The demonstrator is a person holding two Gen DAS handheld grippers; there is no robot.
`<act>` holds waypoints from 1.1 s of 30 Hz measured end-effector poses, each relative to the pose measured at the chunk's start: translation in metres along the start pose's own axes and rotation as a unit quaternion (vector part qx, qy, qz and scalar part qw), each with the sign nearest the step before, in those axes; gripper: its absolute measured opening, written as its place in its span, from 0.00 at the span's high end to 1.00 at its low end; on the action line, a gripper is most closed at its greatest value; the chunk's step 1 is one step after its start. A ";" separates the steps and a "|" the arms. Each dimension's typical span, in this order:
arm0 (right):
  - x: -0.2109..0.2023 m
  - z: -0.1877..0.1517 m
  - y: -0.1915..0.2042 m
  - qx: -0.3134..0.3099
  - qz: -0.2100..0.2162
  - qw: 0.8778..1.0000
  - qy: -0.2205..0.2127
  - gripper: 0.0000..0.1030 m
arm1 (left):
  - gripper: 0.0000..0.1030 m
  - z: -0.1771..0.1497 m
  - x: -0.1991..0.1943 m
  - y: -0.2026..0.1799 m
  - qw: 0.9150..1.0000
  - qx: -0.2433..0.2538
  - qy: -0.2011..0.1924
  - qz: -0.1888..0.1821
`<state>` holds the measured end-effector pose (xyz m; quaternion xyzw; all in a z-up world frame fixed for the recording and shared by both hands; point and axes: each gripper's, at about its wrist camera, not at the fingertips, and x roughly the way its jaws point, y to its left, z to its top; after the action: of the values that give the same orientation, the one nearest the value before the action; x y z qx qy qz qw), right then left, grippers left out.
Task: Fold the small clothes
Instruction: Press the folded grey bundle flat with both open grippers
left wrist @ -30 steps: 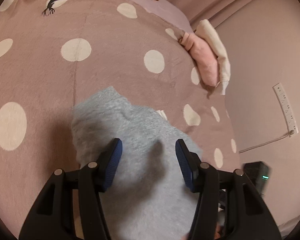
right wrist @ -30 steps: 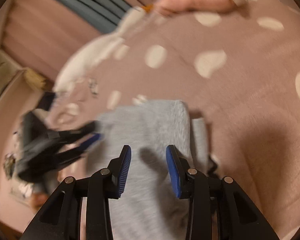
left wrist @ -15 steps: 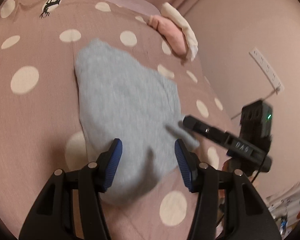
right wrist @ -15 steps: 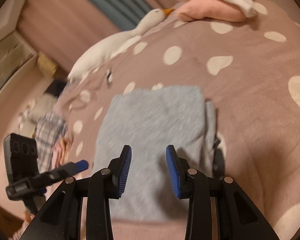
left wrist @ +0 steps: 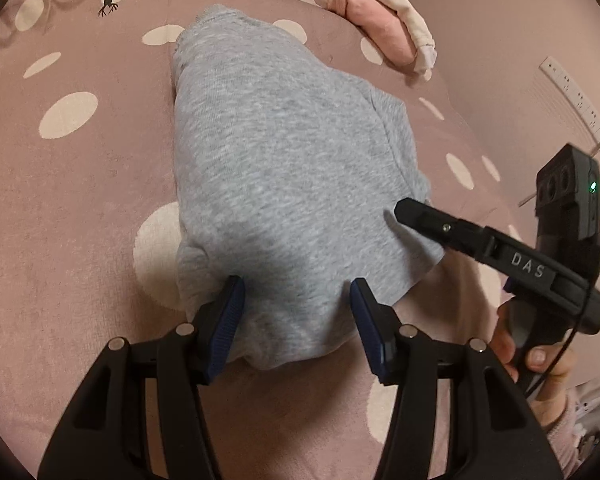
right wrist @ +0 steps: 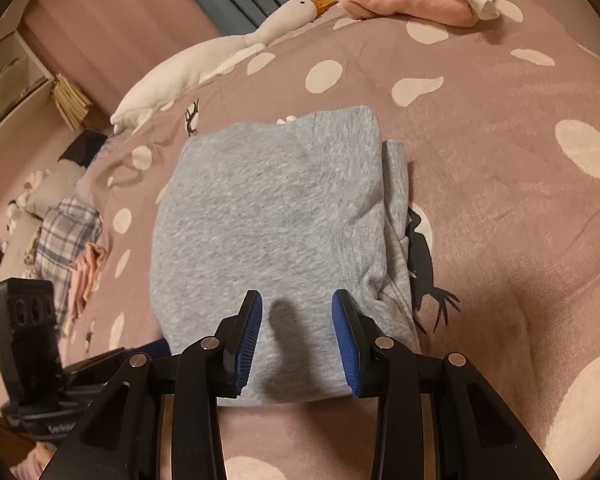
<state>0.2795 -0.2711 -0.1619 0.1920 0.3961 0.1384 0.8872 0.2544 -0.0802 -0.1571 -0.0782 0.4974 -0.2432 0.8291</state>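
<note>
A grey knit garment [left wrist: 284, 168] lies folded into a rough rectangle on the pink spotted bedspread [left wrist: 68, 184]. My left gripper [left wrist: 296, 308] hovers open over the garment's near edge, with cloth below its blue pads and nothing pinched. From the right, the right gripper [left wrist: 410, 212] reaches the garment's right edge, held by a hand [left wrist: 540, 364]. In the right wrist view the same grey garment [right wrist: 268, 216] shows a second layer sticking out along its right side. There my right gripper [right wrist: 296, 320] stands open above the near hem. The left gripper [right wrist: 152, 350] pokes in at lower left.
Folded pink and white clothes [left wrist: 380, 28] lie at the far edge of the bed, next to a white goose plush [right wrist: 220, 52]. A power strip [left wrist: 576, 96] hangs on the wall to the right. Loose plaid and pink clothes [right wrist: 64, 236] are heaped at the bed's left side.
My left gripper has drawn back from over the garment to its near edge, so the whole fold shows now. The right gripper has come into the left view at the garment's right edge.
</note>
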 end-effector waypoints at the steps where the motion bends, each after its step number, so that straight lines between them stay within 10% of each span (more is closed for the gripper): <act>1: 0.000 0.000 0.000 0.000 0.000 1.000 0.000 0.65 | 0.47 -0.001 0.001 -0.002 1.000 0.005 -0.001 0.007; 33: -0.001 0.000 -0.011 0.029 0.024 0.999 0.005 0.65 | 0.47 -0.014 -0.005 0.005 1.000 -0.014 -0.001 0.015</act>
<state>0.2798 -0.2814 -0.1658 0.2261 0.3993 0.1490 0.8759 0.2416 -0.0724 -0.1622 -0.0829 0.5009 -0.2234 0.8320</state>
